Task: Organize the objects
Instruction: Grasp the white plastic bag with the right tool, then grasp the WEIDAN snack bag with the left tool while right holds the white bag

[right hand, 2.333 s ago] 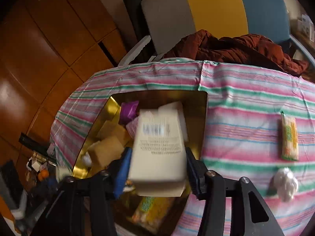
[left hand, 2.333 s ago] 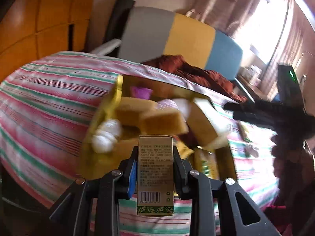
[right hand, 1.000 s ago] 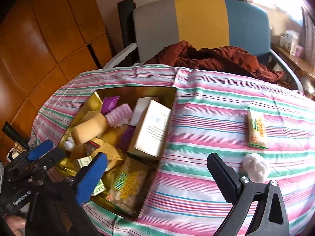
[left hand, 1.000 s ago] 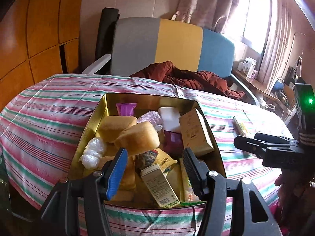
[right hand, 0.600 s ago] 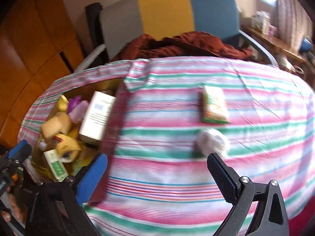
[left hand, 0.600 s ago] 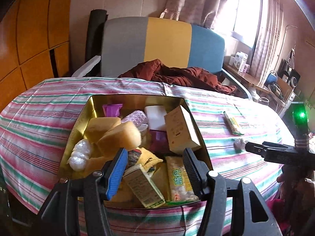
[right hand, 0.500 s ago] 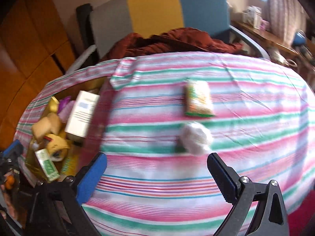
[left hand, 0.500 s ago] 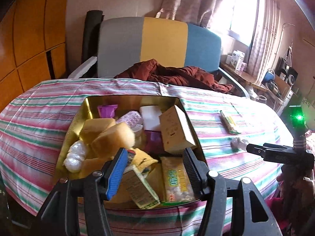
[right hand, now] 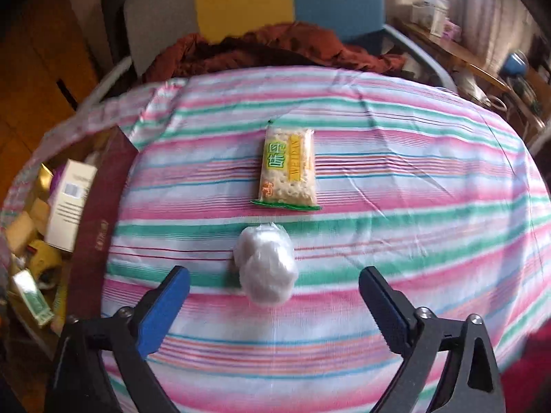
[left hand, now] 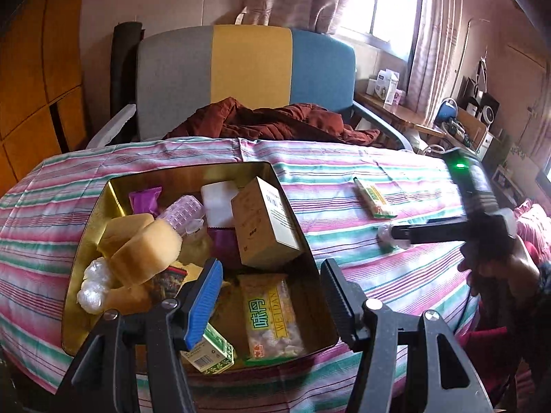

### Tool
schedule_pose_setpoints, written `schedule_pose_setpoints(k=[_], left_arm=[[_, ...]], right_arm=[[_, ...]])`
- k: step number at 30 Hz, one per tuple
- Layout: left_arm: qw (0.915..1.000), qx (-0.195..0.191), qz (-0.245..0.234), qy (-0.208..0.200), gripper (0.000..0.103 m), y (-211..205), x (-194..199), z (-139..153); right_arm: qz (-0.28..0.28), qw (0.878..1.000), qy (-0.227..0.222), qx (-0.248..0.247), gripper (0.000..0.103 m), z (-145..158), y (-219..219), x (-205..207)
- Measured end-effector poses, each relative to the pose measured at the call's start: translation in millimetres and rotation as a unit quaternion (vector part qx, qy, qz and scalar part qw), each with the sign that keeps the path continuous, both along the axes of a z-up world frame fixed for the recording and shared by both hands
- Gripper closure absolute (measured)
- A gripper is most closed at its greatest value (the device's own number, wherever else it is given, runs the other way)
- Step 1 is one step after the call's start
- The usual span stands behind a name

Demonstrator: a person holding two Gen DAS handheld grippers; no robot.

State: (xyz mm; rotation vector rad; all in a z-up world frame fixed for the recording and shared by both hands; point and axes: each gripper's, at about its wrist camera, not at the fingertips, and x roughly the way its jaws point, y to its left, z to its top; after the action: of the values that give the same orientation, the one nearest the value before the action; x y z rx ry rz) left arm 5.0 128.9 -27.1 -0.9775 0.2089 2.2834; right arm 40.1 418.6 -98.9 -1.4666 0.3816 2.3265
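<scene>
Tin [left hand: 87, 237]: gold, left on striped cloth, crammed; little room inside.
Left gripper [left hand: 272, 289]: jaws half apart, empty, above tin.
White bundle [right hand: 265, 265]: on open cloth beside snack packet [right hand: 287, 168]; looks light, soft, slippery wrap; grip across middle.
Right gripper [right hand: 273, 287]: jaws closing, wide, not touching bundle.

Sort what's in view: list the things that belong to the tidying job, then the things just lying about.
Job:
- gold tin holding snacks and boxes
- white wrapped ball on the cloth, ahead of the closing right gripper
- cracker packet on the cloth
- left gripper, empty

Lying about:
- striped cloth
- chair
- brown jacket
</scene>
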Motion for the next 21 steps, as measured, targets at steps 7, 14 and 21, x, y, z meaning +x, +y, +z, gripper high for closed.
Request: schedule_pose_setpoints(k=[7, 14, 21], left_arm=[[0.9996, -0.010, -0.024, 0.009, 0.043, 18, 2, 4], [0.9985, -0.022, -0.049, 0.011, 0.043, 39, 3, 4], [0.9973, -0.026, -0.068, -0.002, 0.043, 63, -1, 2]], right_arm=[[0.033, 0.998, -0.049, -0.013, 0.053, -31, 8, -21], [0.033, 0.999, -0.035, -0.006, 0.064, -16, 25, -6], [-0.027, 0.999, -0.013, 0.019, 0.064, 0, 68, 19]])
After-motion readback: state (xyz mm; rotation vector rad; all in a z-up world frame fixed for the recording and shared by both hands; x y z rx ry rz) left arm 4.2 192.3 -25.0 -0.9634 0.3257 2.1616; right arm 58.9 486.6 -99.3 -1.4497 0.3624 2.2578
